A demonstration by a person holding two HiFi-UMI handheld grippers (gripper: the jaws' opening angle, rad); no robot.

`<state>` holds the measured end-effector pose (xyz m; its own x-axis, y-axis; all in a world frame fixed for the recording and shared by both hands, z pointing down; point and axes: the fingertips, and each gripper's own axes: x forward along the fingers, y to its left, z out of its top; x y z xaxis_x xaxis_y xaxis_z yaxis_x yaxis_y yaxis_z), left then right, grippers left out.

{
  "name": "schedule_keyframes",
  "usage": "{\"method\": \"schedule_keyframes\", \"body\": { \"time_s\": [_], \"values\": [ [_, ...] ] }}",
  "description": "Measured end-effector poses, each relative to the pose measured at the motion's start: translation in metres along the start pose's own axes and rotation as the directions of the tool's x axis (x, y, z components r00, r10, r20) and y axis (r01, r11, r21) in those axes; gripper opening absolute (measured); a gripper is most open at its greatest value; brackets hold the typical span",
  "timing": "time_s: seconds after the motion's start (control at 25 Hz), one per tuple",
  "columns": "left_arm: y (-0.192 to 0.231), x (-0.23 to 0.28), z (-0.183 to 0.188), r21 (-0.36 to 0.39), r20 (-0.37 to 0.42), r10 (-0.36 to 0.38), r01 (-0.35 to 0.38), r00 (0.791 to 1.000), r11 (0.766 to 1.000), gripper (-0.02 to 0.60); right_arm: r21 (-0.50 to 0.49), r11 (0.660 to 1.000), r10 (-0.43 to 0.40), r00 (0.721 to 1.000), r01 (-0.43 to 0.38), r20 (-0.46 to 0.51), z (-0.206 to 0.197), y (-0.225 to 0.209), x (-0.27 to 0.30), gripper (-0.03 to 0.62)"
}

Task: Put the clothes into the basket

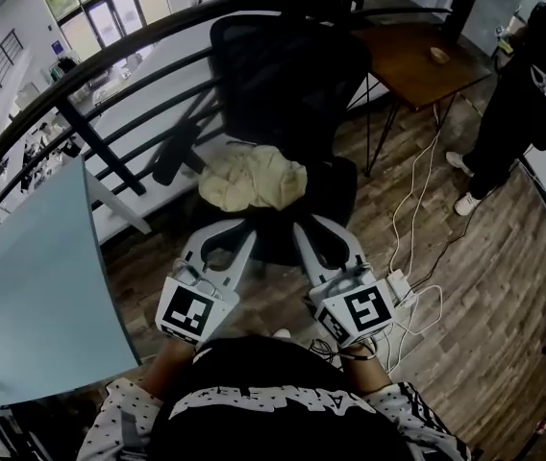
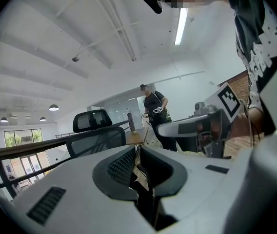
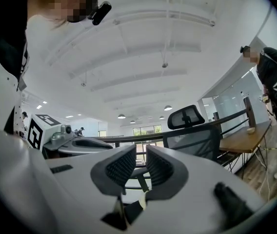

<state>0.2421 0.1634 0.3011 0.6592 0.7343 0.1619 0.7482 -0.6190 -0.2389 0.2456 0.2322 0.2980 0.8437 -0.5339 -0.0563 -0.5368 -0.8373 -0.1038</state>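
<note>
A cream garment (image 1: 254, 179) lies crumpled on the seat of a black office chair (image 1: 287, 75). Both grippers hover side by side just in front of the seat, pointing at the garment. My left gripper (image 1: 227, 227) is shut with nothing between its pads, and its tips are just short of the cloth's near edge. My right gripper (image 1: 317, 225) is shut and empty too, close to the seat's front right. In the left gripper view the closed left gripper (image 2: 137, 156) faces the chair back (image 2: 97, 126). The right gripper view shows the right gripper (image 3: 139, 165) nearly closed. No basket is in view.
A dark railing (image 1: 110, 60) runs behind the chair. A wooden table (image 1: 417, 60) stands at the back right, with a person in black (image 1: 528, 94) beside it. White cables and a power strip (image 1: 403, 286) lie on the wooden floor. A pale blue board (image 1: 37, 277) stands at the left.
</note>
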Motion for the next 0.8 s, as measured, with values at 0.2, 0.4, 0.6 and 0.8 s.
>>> {"method": "schedule_keyframes", "body": {
  "time_s": [0.2, 0.4, 0.6, 0.8],
  "values": [
    [-0.003, 0.01, -0.012, -0.033, -0.017, -0.032, 0.031, 0.999, 0.999, 0.023, -0.003, 1.0, 0.004, 1.0, -0.004, -0.03, -0.011, -0.005, 0.003, 0.068],
    [0.014, 0.015, -0.023, -0.062, -0.021, -0.036, 0.035, 0.999, 0.997, 0.101, 0.025, 0.999, 0.024, 0.997, -0.022, -0.068, -0.029, -0.005, 0.021, 0.085],
    [0.037, 0.029, -0.049, -0.101, -0.021, -0.055, 0.053, 0.998, 0.993, 0.102, 0.002, 0.999, 0.045, 0.993, -0.045, -0.109, -0.042, -0.01, 0.049, 0.111],
    [0.073, 0.049, -0.069, -0.143, 0.001, -0.071, 0.071, 0.997, 0.987, 0.102, -0.027, 1.0, 0.001, 0.989, -0.005, -0.149, -0.054, -0.026, 0.082, 0.133]
  ]
}}
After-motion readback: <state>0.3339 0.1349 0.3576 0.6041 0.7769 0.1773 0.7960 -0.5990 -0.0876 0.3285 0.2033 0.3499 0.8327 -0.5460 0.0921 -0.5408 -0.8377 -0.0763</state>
